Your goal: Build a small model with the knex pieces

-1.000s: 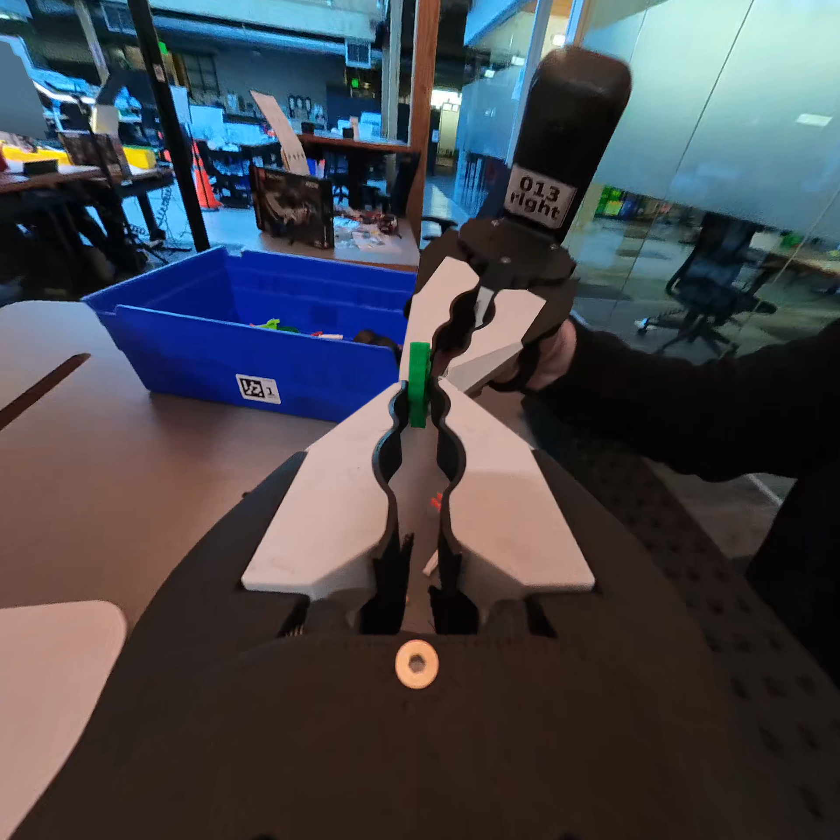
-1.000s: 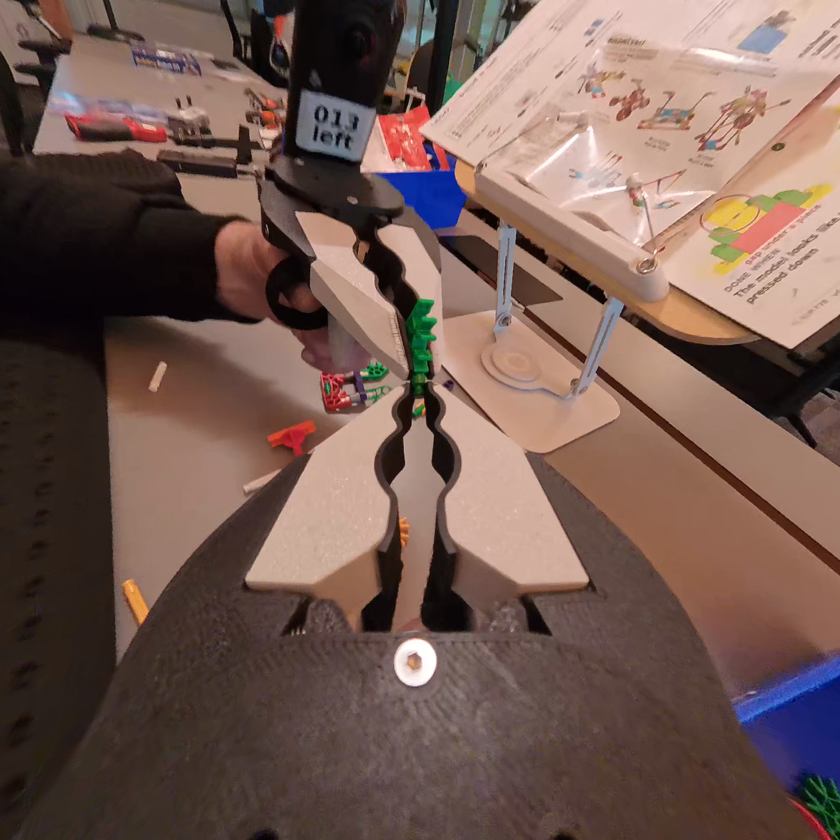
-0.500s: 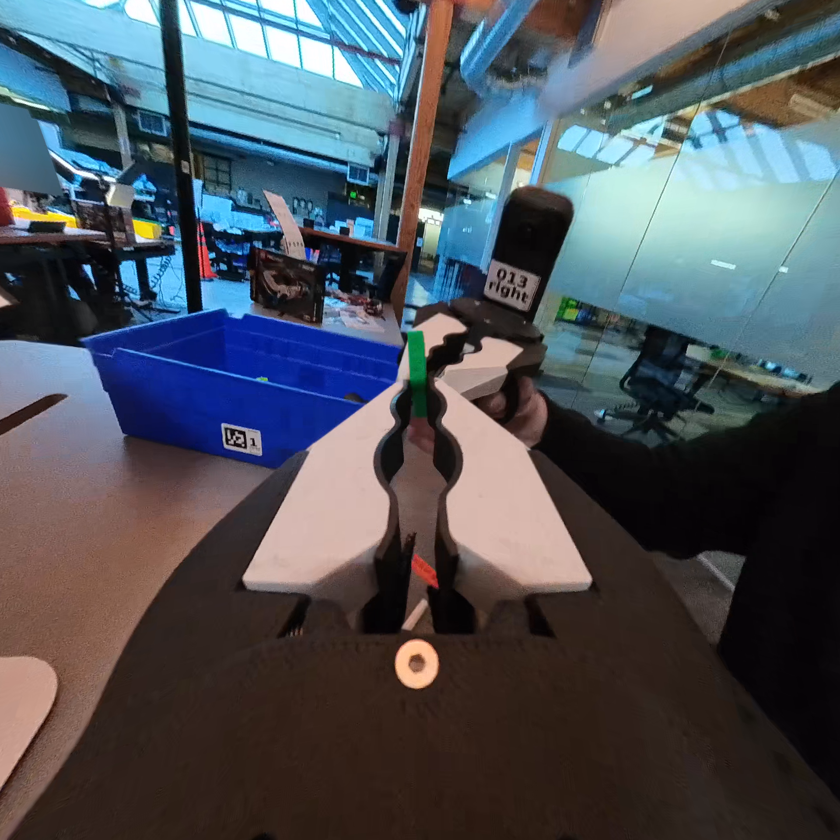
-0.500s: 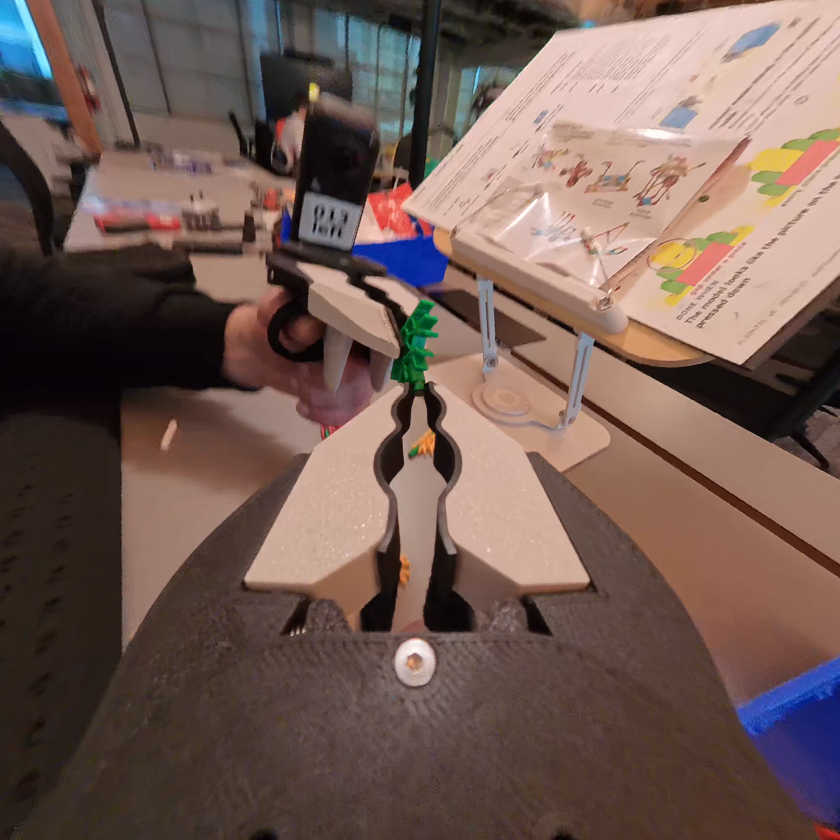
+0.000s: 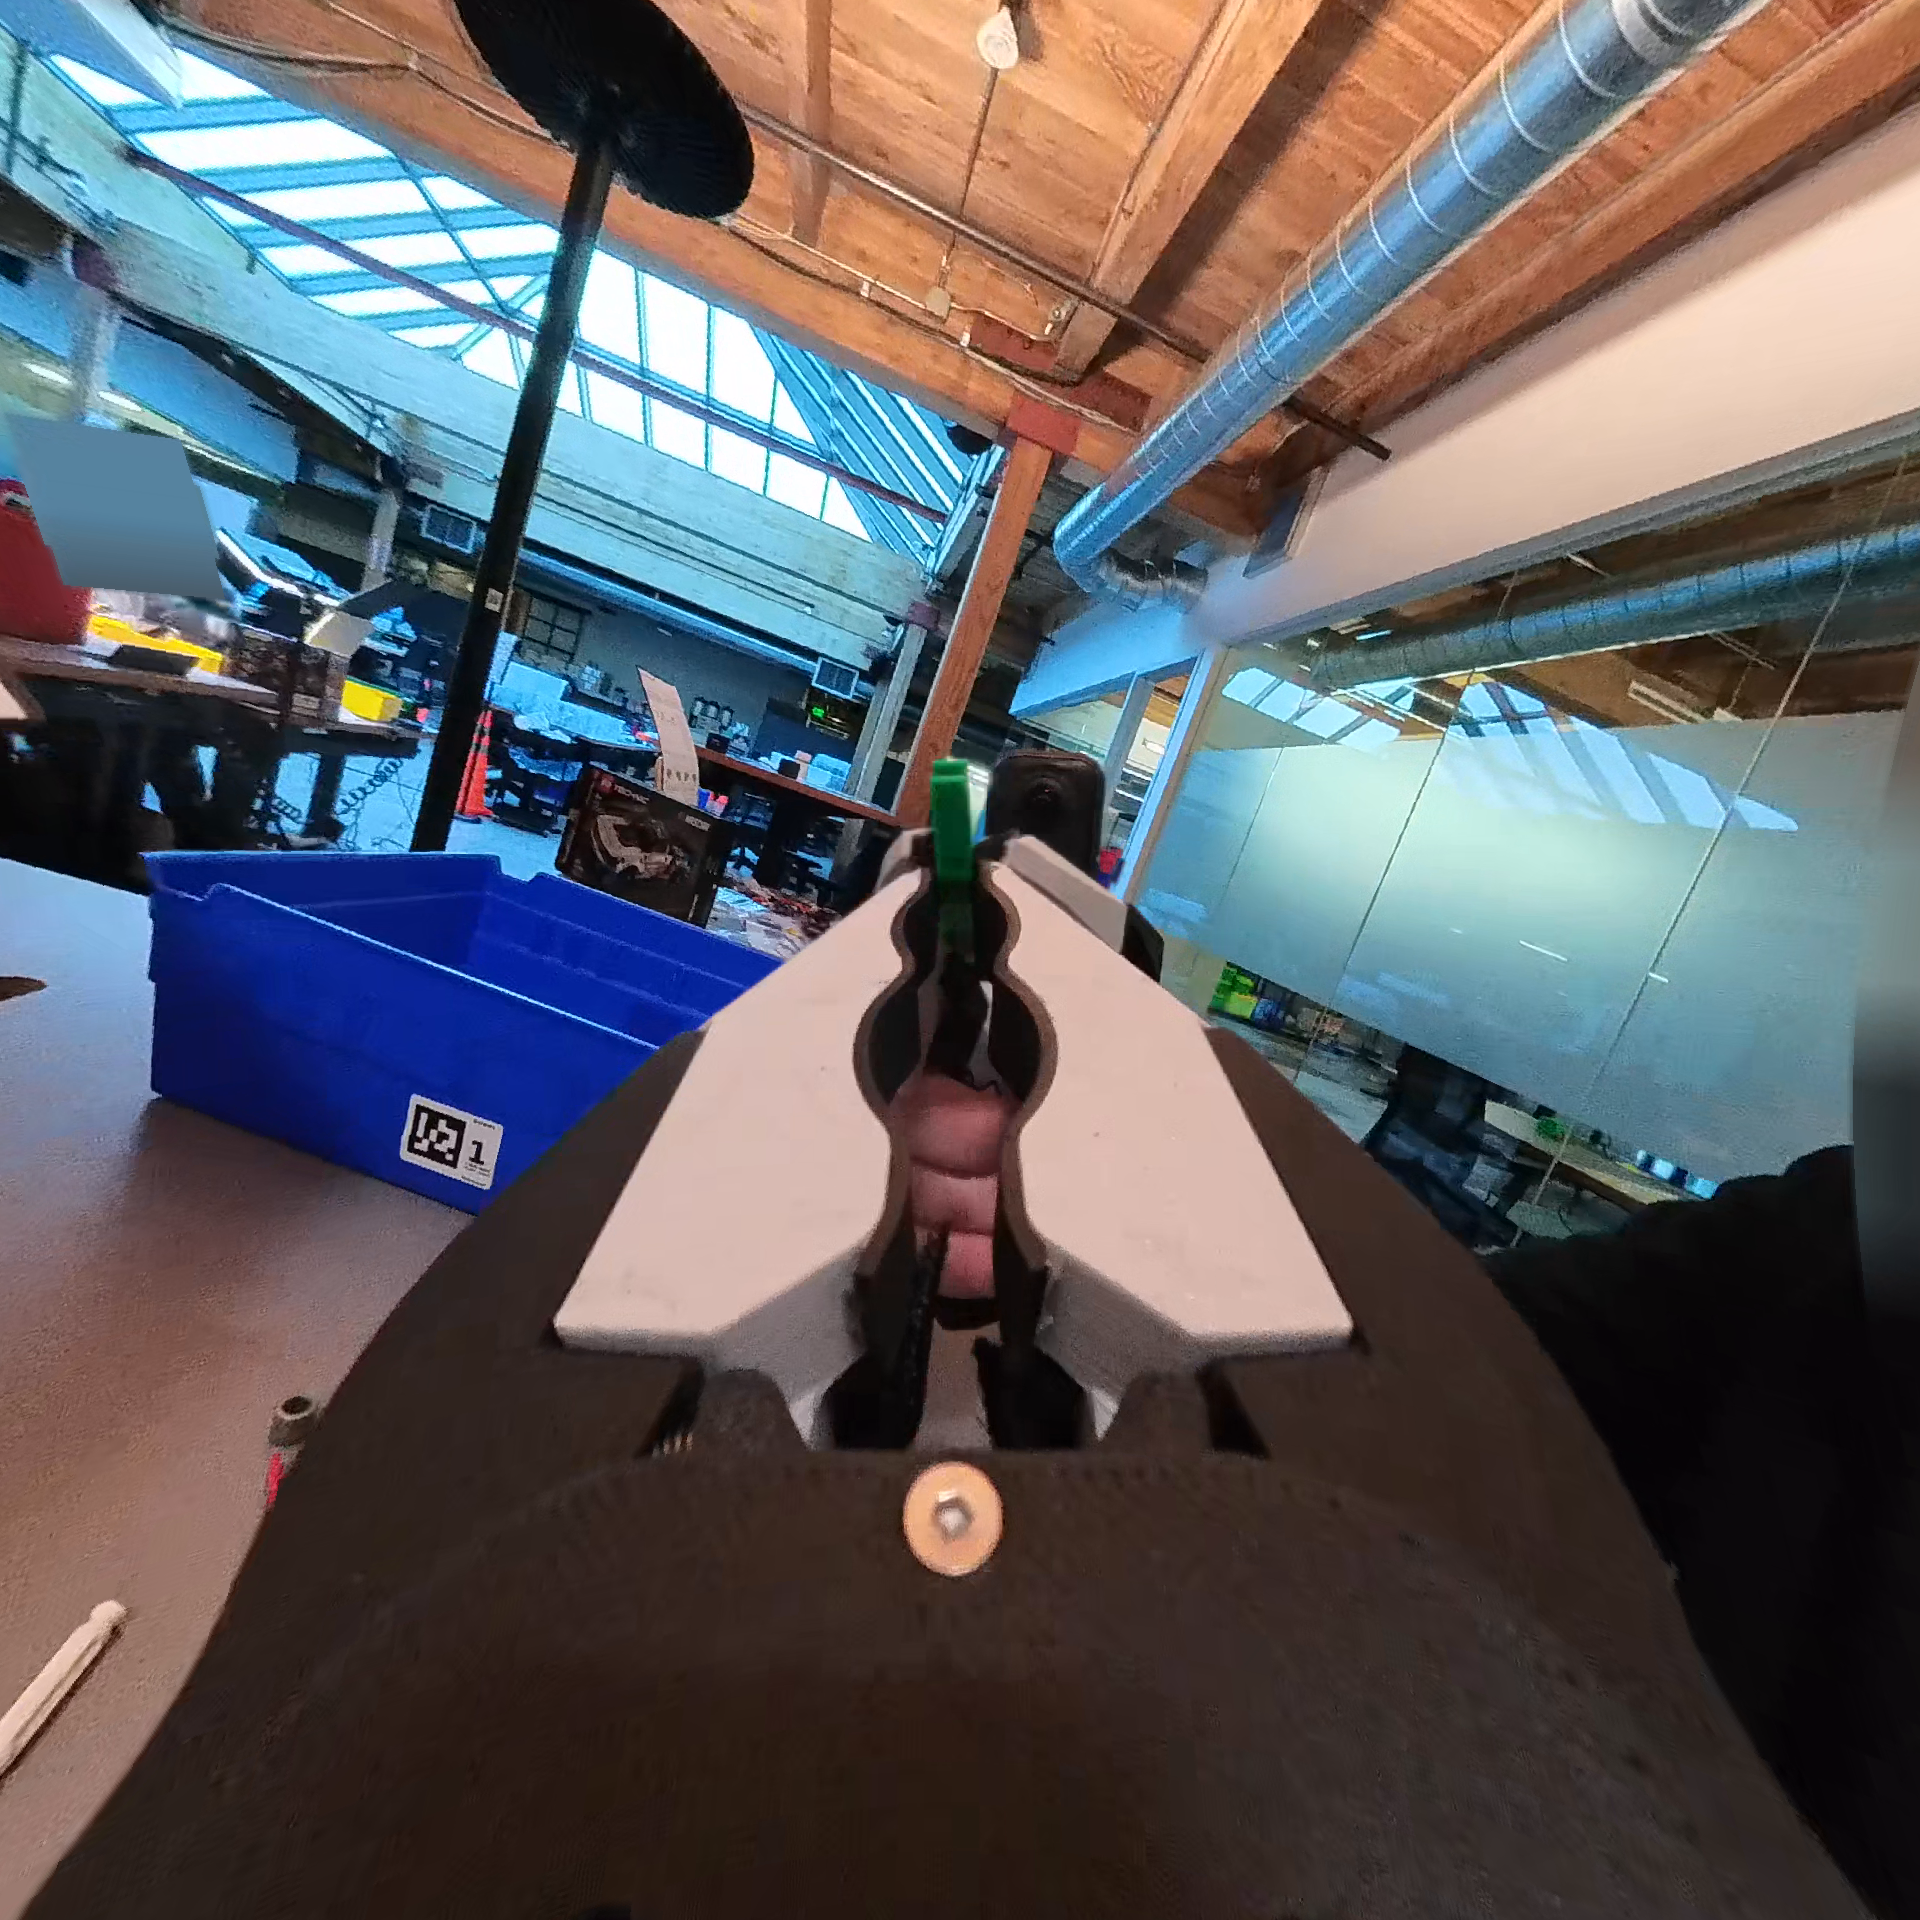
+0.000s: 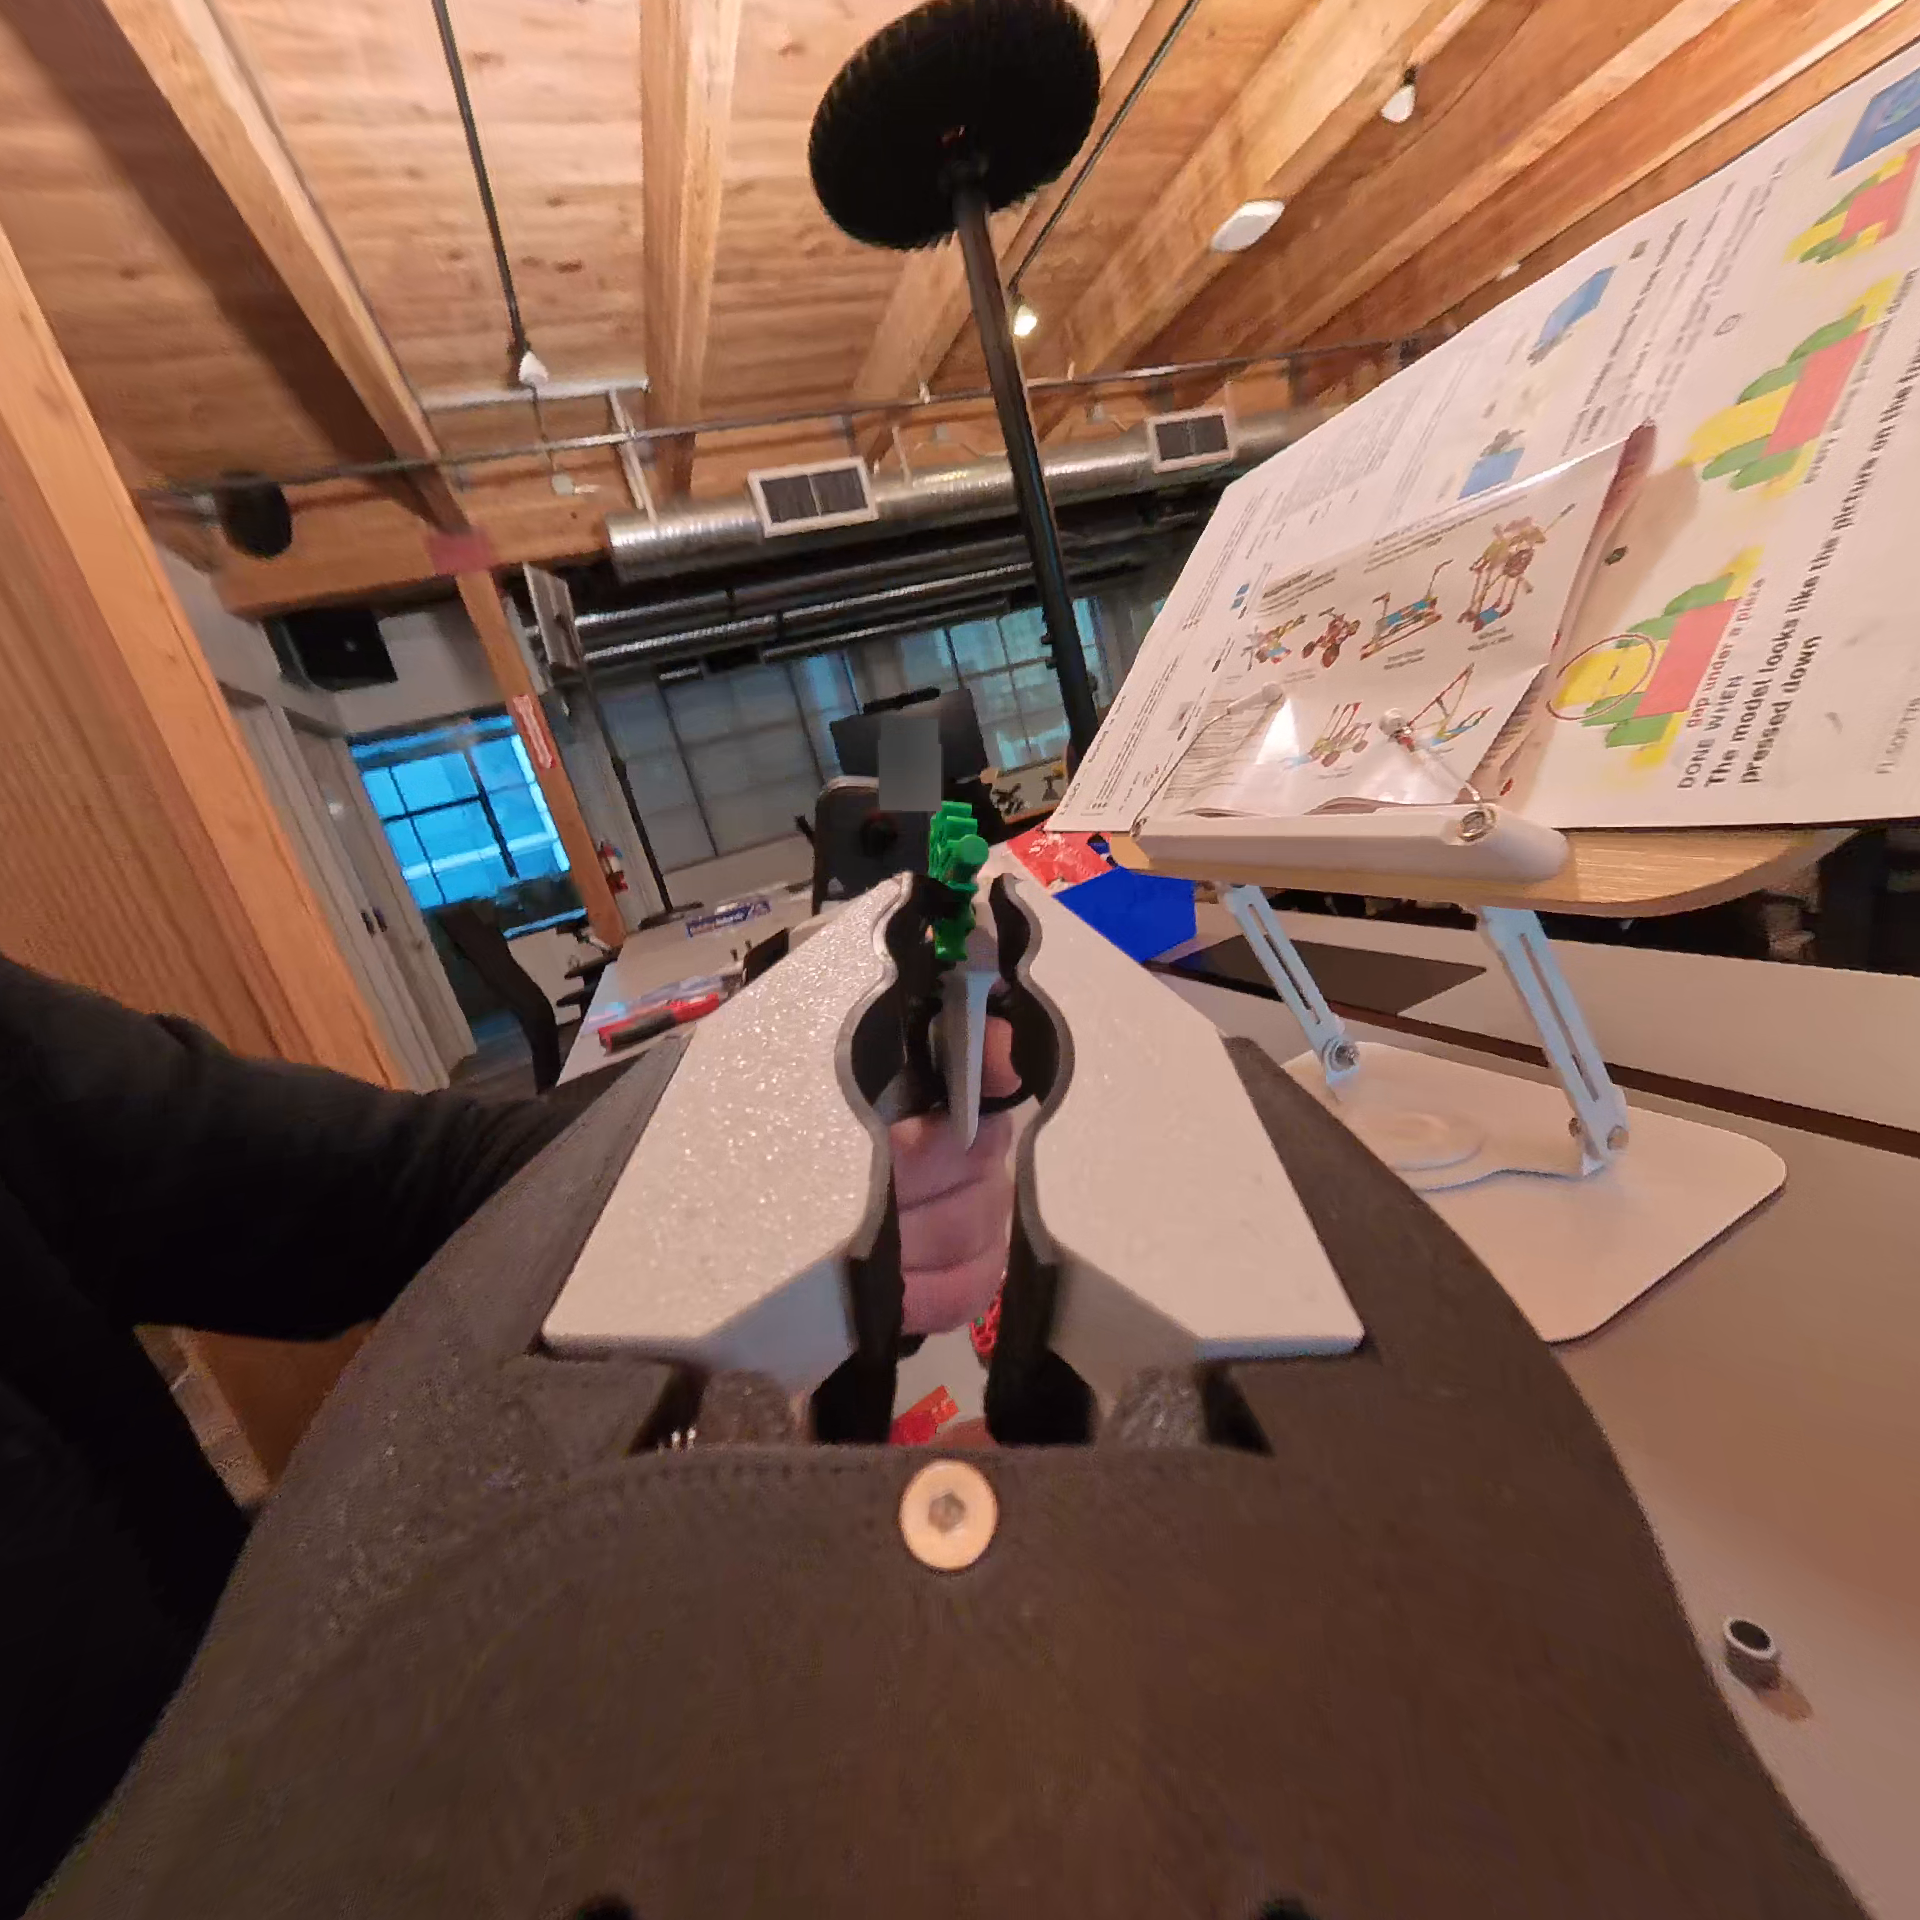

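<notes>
My left gripper is shut on a small green plastic piece that sticks up past its fingertips, seen edge-on. In the right wrist view the same green piece shows toothed edges, and my right gripper is shut on it from the opposite side. The two grippers meet tip to tip, raised above the table and tilted upward. Each view shows the other gripper and the hand holding it only through the gap between its own fingers. The right gripper's camera peeks out just behind the left fingertips.
A blue bin stands on the grey table to the left. A white rod and a small bolt lie near the front left. A white book stand with instruction sheets stands to the right. A black pole rises behind. My two grippers' fingertips are within a few centimetres of each other. Both grippers' tips are roughly 25 cm from the white rod.
Both grippers have risen and tilted upward together, still shut on the green piece. The ceiling now fills the upper views, and the other gripper has dropped behind each view's own fingers.
</notes>
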Demonstrator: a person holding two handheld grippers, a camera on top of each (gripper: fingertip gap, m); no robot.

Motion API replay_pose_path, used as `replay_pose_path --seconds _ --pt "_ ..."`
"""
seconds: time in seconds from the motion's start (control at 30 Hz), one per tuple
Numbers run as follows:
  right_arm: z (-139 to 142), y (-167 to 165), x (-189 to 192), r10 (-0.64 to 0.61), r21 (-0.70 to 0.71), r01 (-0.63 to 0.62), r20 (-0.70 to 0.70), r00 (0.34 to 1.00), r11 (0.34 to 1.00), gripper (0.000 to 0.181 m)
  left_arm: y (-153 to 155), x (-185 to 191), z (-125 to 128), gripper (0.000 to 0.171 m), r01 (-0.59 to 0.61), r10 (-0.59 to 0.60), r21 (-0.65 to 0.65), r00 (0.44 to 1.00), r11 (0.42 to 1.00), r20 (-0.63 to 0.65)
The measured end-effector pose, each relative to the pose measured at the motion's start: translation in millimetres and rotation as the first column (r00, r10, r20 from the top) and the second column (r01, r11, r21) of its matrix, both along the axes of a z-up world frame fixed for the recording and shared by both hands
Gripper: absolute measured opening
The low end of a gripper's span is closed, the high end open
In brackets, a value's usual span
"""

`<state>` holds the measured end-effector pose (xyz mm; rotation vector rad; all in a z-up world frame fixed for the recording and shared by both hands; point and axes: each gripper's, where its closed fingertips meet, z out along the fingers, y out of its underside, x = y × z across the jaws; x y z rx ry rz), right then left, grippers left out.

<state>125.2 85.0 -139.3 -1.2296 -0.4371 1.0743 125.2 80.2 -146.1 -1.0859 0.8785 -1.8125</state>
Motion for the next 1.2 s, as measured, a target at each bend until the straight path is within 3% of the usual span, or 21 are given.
replay_pose_path --seconds 0.3,0.5,0.63,0.7,1.0,1.2 --pt "1 1 4 -0.054 0.025 0.054 0.019 0.998 0.998 0.001 -3 7 -5 0.004 -0.003 0.002 -0.015 1.0 1.0 -0.015" --pt "-3 6 7 -0.017 -0.028 0.016 -0.034 0.999 0.999 0.019 -2 9 -7 0.004 -0.012 0.012 -0.02 1.0 1.0 -0.027" --pt "0 5 5 -0.003 -0.015 0.002 -0.047 0.999 1.0 0.018 -5 12 -10 0.004 -0.009 0.008 -0.016 0.999 1.0 -0.044" --pt "-1 5 4 -0.007 -0.013 0.007 -0.025 1.0 1.0 0.008 -4 13 -13 0.004 -0.012 0.011 -0.024 0.999 1.0 -0.052" --pt "-9 11 7 -0.182 0.067 0.173 0.161 0.97 0.983 0.004 -1 18 -21 0.004 -0.015 0.012 -0.021 0.994 1.0 -0.112" --pt "-10 15 12 -0.391 0.224 0.332 0.32 0.863 0.916 0.005 1 23 -22 0.004 -0.052 0.041 -0.066 0.986 0.996 -0.16"
